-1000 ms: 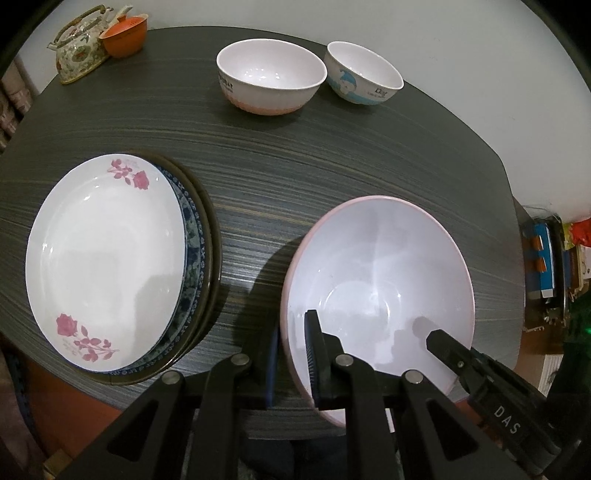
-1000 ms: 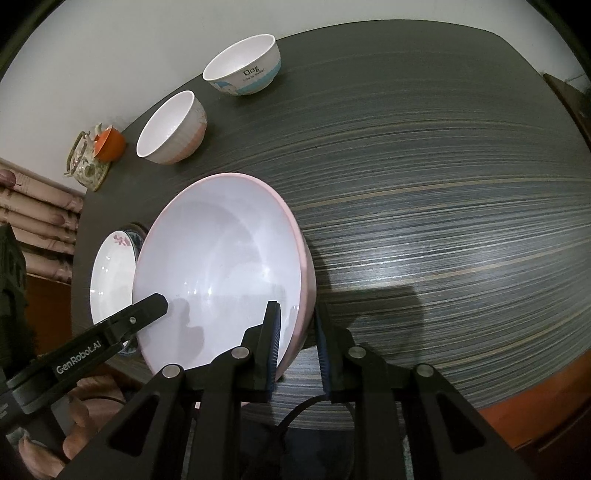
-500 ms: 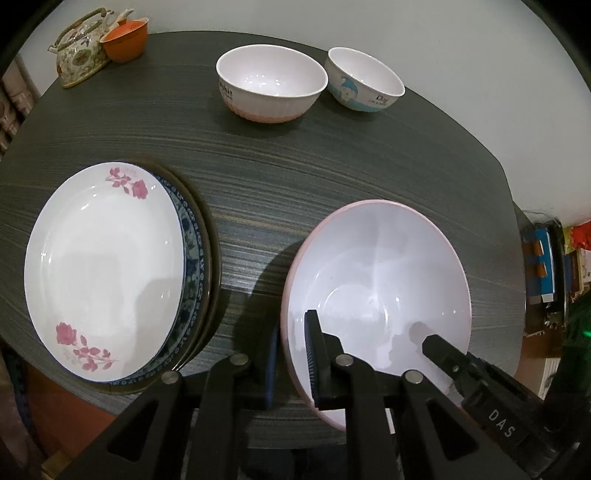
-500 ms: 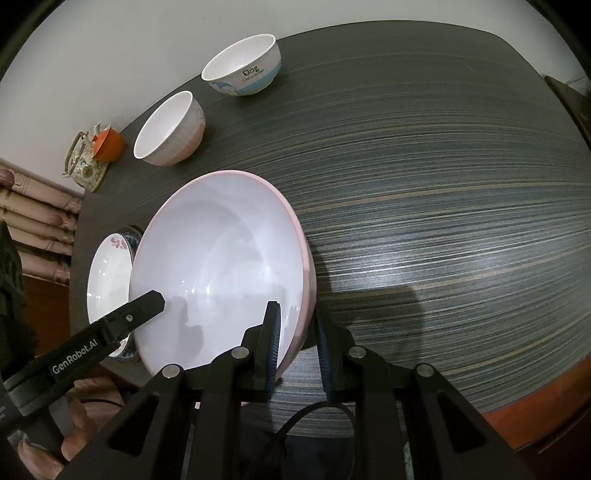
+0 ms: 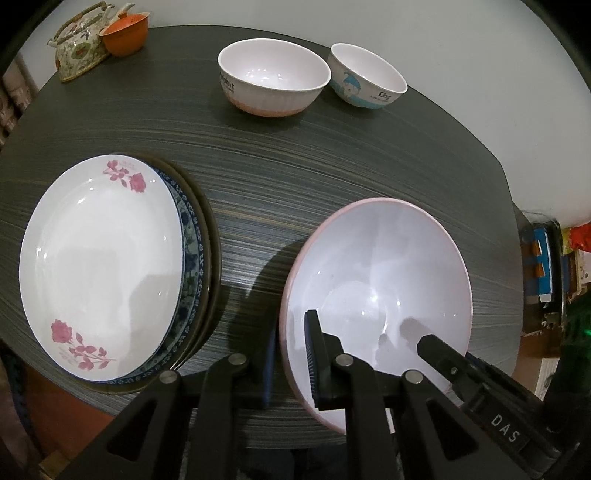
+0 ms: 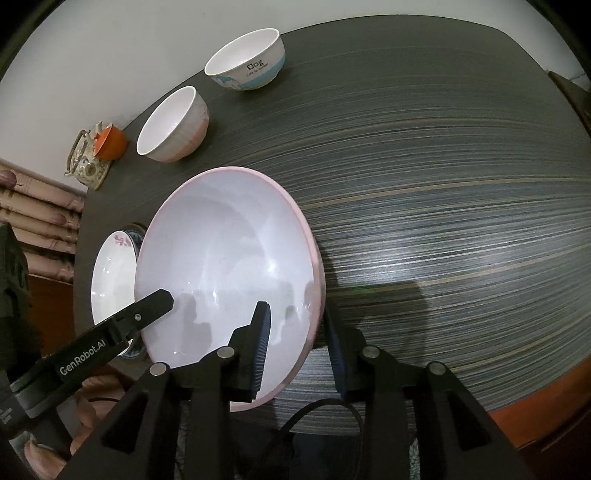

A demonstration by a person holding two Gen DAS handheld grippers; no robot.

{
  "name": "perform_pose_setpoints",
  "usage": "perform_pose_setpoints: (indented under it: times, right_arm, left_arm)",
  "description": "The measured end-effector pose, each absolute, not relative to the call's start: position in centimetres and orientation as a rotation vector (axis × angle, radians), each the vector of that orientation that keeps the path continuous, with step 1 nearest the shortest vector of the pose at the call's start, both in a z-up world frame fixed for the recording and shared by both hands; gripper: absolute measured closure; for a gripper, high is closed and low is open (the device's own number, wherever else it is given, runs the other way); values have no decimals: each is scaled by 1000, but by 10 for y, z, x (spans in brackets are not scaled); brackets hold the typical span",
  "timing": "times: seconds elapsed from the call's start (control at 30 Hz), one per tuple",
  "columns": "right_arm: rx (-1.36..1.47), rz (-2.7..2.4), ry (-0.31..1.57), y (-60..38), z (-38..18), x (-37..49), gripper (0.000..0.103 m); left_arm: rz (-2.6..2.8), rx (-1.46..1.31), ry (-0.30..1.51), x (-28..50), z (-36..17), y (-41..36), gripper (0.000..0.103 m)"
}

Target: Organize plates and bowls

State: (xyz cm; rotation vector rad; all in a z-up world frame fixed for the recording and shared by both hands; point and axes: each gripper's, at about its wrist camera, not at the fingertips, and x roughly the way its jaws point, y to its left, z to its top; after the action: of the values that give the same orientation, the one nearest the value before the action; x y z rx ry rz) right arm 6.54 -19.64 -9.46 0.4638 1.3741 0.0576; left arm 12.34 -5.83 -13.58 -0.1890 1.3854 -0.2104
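Observation:
A large pink-rimmed bowl rests on the dark table near its front edge; it also shows in the right wrist view. My left gripper straddles its left rim, jaws slightly parted around the wall. My right gripper straddles its right rim with a clear gap on both sides. A stack of plates, rose plate on top, lies left of the bowl. A pink-based bowl and a blue cartoon bowl stand at the back.
A floral teapot and an orange cup stand at the table's far left corner. The wall runs behind the table. Shelves with clutter are off the right edge.
The large bowl has come down onto the table. My right gripper's jaws have widened from the rim; the left jaws have parted slightly too.

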Motion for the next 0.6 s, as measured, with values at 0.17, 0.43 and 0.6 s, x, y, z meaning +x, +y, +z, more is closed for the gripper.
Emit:
perform_pose_setpoints:
  times: [0.17, 0.43, 0.6]
  right_arm:
    - [477, 53, 1374, -198, -95, 64, 70]
    - [471, 49, 1353, -198, -90, 64, 67]
    - [464, 48, 1342, -197, -87, 66, 66]
  left_arm:
    - [-219, -192, 1387, 123, -136, -58, 88]
    - [-212, -202, 1383, 122, -133, -55, 87]
    - [-195, -214, 1384, 124, -133, -48, 87]
